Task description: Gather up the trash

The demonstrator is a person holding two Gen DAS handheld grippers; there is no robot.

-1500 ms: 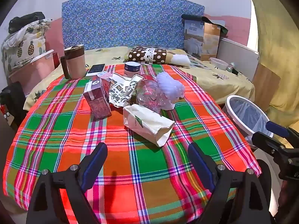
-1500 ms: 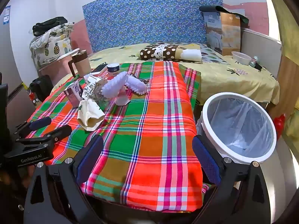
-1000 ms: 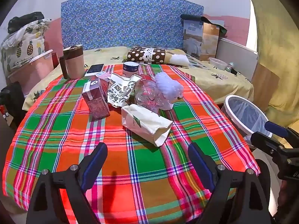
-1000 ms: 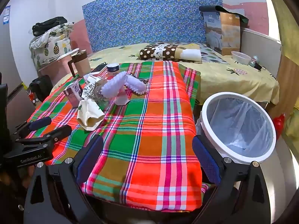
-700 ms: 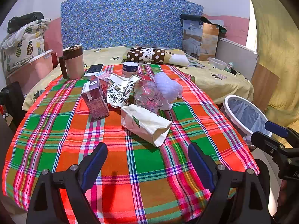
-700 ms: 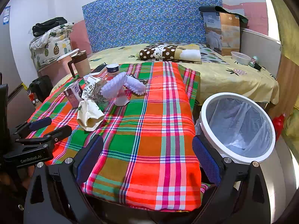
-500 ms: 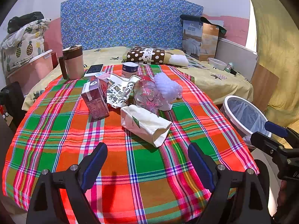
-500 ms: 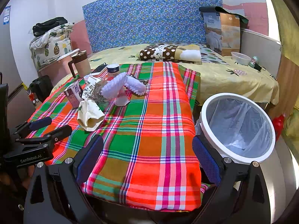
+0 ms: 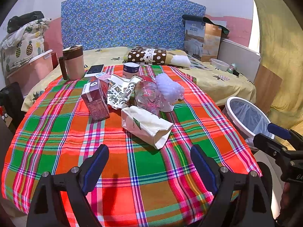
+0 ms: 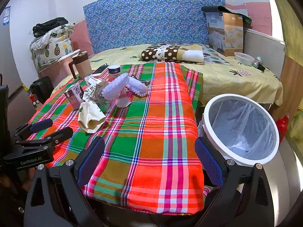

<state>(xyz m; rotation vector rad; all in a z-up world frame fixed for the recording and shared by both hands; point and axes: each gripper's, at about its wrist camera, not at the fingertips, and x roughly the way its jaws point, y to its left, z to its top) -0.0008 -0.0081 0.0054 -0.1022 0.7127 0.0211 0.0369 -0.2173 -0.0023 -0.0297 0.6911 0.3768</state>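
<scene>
The cream crumpled paper bag [image 9: 146, 126] lay on the plaid tablecloth [image 9: 147, 166], nearest of a trash cluster at twelve o'clock from the left gripper [image 9: 149, 162]: a maroon drink carton [image 9: 95, 101], a printed paper wrapper [image 9: 121, 92], a crushed clear plastic bottle [image 9: 148, 97] and white bubble wrap [image 9: 169, 89]. Over the last second and a half almost nothing had changed; the cluster only slid slightly in view, so no pickup had begun. Both the left gripper and the right gripper [image 10: 149, 158] stood wide apart and empty. The white bin with a clear liner [image 10: 240, 128] waited at two o'clock from the right one.
</scene>
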